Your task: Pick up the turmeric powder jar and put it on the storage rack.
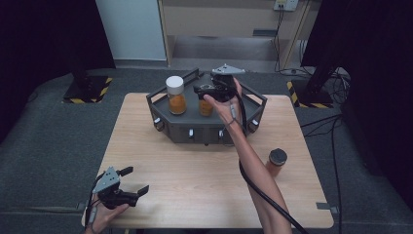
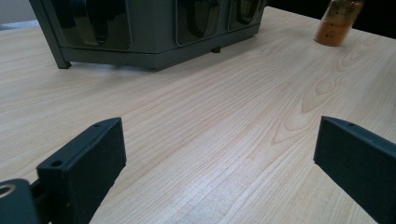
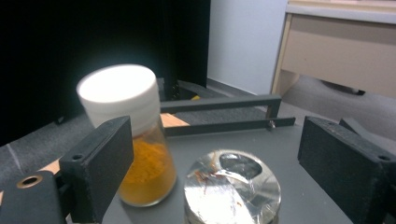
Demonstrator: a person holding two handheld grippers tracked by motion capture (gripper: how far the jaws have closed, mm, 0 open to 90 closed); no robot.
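From above, my right gripper (image 1: 208, 92) hovers over the dark grey tray (image 1: 163, 100) at the table's twelve o'clock edge, directly above a jar with a shiny metal lid (image 1: 206, 107). In the right gripper view its jaws stand apart, one on each side of that jar (image 3: 232, 186), and neither pad touches it; the jar stands upright on the tray floor, filled with orange powder. At about ten o'clock from it stands a second jar with a white cap (image 1: 176, 95), also upright on the tray and holding the same orange powder; the two jars are near but apart. A third jar with a dark lid (image 1: 276, 162) stands on the bare wooden table (image 1: 185, 175) at roughly four o'clock from the tray, well apart from it. My left gripper (image 1: 132, 181) rests at the table's seven o'clock corner, jaws spread wide with nothing between them, as the left gripper view confirms over bare wood (image 2: 210, 140).
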